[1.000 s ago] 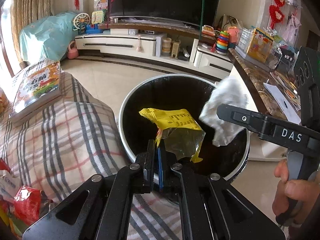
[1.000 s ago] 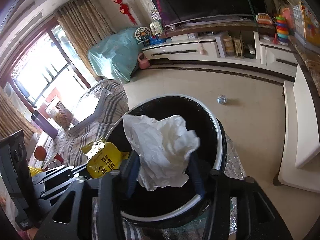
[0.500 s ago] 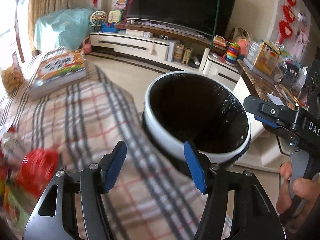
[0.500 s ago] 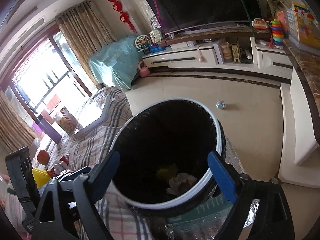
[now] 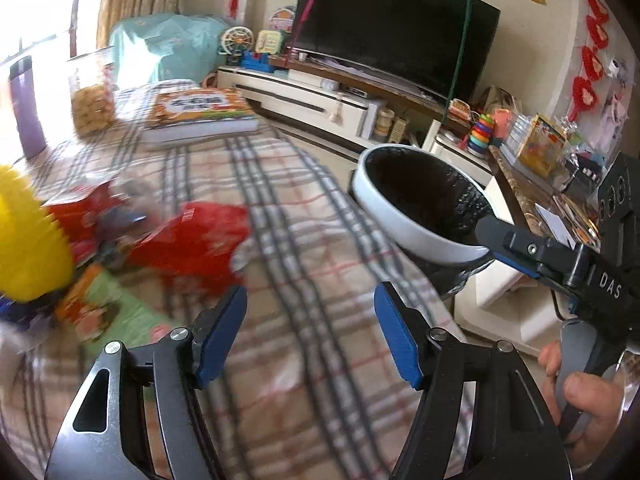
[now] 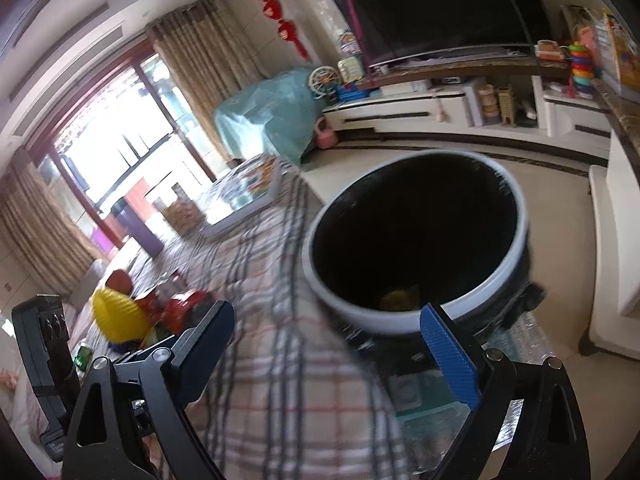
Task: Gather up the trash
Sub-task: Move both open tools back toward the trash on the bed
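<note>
Grippers, two, left [image 5: 310, 330] and right [image 6: 332, 350], gape empty (jaws just opening) beside one bin [image 5: 404, 224].

Plaid tablecloth [image 5: 320, 208]; white-rimmed black bin [image 5: 404, 224]; red wrapper [image 5: 196, 244].

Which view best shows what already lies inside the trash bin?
The right wrist view: it looks down into the trash bin, where a yellowish scrap shows at the bottom. The left wrist view sees the bin side-on, only rim and dark liner.
</note>
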A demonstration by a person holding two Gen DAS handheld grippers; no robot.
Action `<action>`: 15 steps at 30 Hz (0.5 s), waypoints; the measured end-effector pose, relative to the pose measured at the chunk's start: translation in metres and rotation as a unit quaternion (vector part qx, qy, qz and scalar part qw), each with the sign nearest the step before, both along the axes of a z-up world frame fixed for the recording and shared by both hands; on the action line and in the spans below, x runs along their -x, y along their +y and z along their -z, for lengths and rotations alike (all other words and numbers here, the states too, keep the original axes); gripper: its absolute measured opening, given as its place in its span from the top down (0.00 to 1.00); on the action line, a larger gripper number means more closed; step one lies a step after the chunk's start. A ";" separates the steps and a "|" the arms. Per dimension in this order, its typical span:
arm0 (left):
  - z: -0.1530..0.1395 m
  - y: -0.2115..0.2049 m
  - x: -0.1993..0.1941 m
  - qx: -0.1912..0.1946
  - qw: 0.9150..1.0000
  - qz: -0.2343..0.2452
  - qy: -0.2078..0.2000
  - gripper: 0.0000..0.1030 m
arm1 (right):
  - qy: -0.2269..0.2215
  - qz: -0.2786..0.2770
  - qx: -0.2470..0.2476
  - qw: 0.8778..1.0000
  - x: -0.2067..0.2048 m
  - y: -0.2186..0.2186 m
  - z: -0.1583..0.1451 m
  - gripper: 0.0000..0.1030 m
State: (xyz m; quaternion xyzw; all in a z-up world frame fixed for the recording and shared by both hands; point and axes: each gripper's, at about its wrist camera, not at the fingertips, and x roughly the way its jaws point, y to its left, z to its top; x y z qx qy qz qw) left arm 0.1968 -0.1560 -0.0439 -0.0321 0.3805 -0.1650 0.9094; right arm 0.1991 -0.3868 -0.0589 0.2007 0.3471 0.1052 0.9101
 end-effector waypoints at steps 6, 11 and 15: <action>0.002 0.035 0.015 0.001 1.000 -0.030 -0.007 0.34 | 0.005 -0.028 0.003 1.000 0.006 0.032 0.003 0.08; 0.007 0.063 0.031 -0.003 0.998 -0.056 -0.006 0.34 | 0.008 -0.053 0.008 0.999 0.010 0.060 0.007 0.08; 0.011 0.087 0.039 0.004 0.997 -0.083 -0.002 0.34 | 0.010 -0.071 0.011 0.997 0.011 0.079 0.010 0.08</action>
